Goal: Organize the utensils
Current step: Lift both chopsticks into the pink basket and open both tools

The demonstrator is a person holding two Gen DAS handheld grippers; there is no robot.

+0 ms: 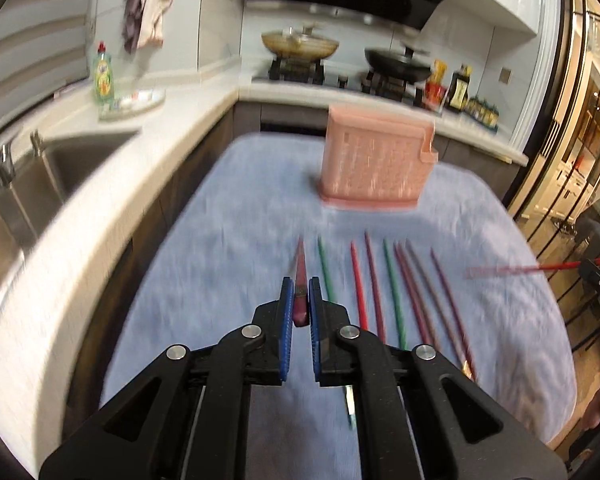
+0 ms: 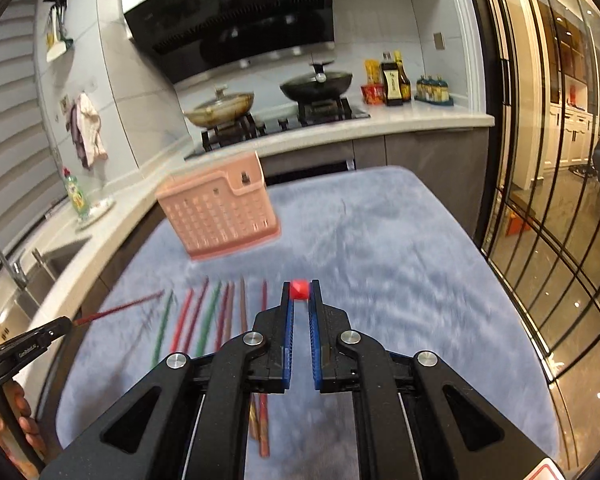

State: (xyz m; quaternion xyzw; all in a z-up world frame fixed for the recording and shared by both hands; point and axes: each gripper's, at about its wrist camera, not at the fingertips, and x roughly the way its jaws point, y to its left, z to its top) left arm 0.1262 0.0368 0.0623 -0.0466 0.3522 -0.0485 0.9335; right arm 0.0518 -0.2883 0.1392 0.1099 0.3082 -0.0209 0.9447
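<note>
Motion blur is smearing the pink slotted plastic holder ahead of you, while your left gripper and right gripper are each pinching one red chopstick above the row of coloured chopsticks lying on the blue fleece cloth.

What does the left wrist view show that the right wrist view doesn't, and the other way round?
Only the left wrist view shows the left gripper end on, shut on a dark red chopstick.

Only the right wrist view shows the right gripper head on, shut on a red chopstick seen as a square end, plus the hook slots on the pink holder.

Both show the holder, the loose chopsticks on the blue cloth, and the stove pans.
</note>
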